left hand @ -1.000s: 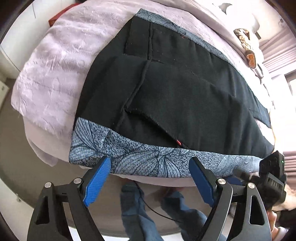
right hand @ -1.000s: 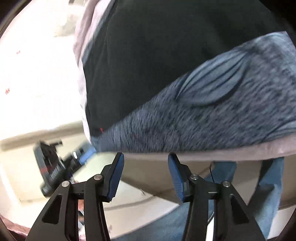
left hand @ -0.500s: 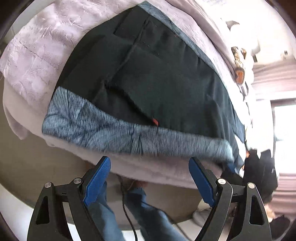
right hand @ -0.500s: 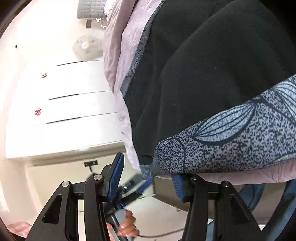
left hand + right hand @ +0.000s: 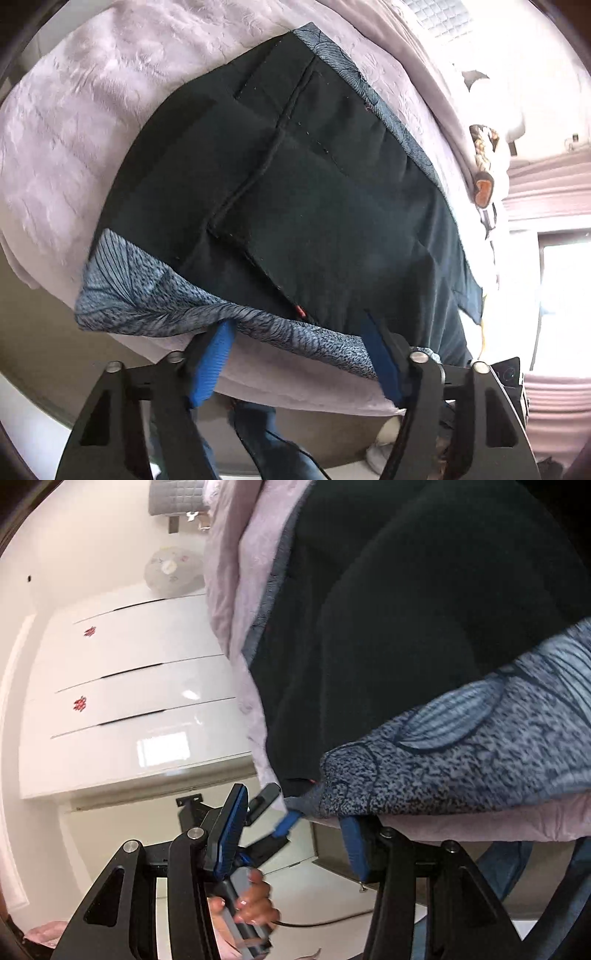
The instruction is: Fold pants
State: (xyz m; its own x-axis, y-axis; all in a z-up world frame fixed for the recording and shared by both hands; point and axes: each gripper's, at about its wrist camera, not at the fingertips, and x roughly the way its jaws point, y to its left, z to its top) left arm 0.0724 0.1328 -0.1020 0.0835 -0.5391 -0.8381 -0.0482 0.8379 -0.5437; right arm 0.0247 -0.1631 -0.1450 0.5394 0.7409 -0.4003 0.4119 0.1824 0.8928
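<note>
Black pants [image 5: 303,192] with a blue-grey leaf-patterned waistband [image 5: 177,302] lie flat on a lilac bedspread [image 5: 74,122]. My left gripper [image 5: 299,354] is open, its blue fingers straddling the waistband edge at the bed's near side; the fabric drapes over both fingertips. My right gripper [image 5: 295,830] is open at the waistband's corner [image 5: 443,760], the right finger under the patterned cloth. The pants also fill the right wrist view [image 5: 406,609]. The left gripper and the hand on it show in the right wrist view [image 5: 255,849].
The bed edge drops to a light floor below. A white drawer unit [image 5: 129,701] stands left of the bed. A small stuffed toy [image 5: 484,162] lies on the far bedspread. The person's jeans-clad legs [image 5: 266,435] stand below the grippers.
Both grippers have moved forward onto the waistband edge. The patterned band now lies over the left fingertips and is slightly lifted and rumpled. Both stay open.
</note>
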